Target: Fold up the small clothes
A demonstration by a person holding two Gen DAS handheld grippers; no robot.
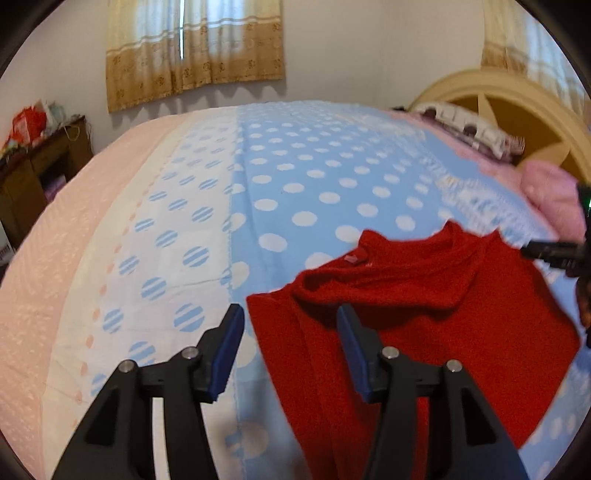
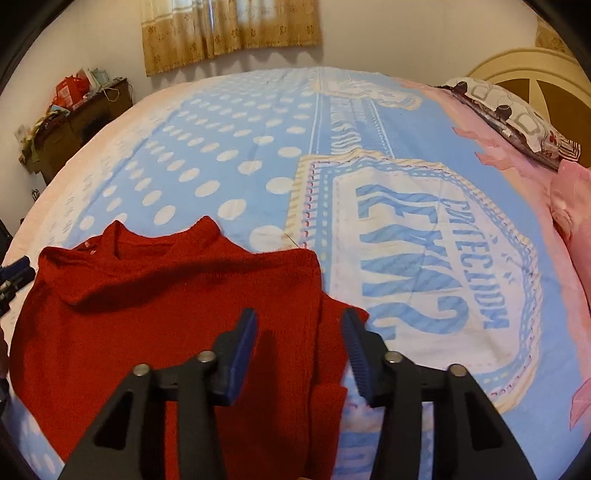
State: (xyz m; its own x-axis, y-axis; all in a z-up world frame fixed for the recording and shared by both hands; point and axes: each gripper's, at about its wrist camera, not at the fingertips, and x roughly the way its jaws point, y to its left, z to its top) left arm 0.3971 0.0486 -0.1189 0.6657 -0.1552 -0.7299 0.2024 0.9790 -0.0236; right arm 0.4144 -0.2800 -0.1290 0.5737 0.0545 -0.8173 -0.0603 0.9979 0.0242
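Sweater point(image 2: 166, 295), red, lies spread on the bed point(image 2: 258, 155), collar toward the curtains point(image 2: 229, 29). Left tool point(image 1: 290, 332) is spread wide over its left edge; right tool point(image 2: 299, 332) is spread wide over its right edge, neither pinching anything.

Red sweater point(image 2: 166, 306), blue white-dotted bedsheet point(image 1: 295, 177), pink pillow point(image 2: 574, 206), tan curtain point(image 1: 192, 51)
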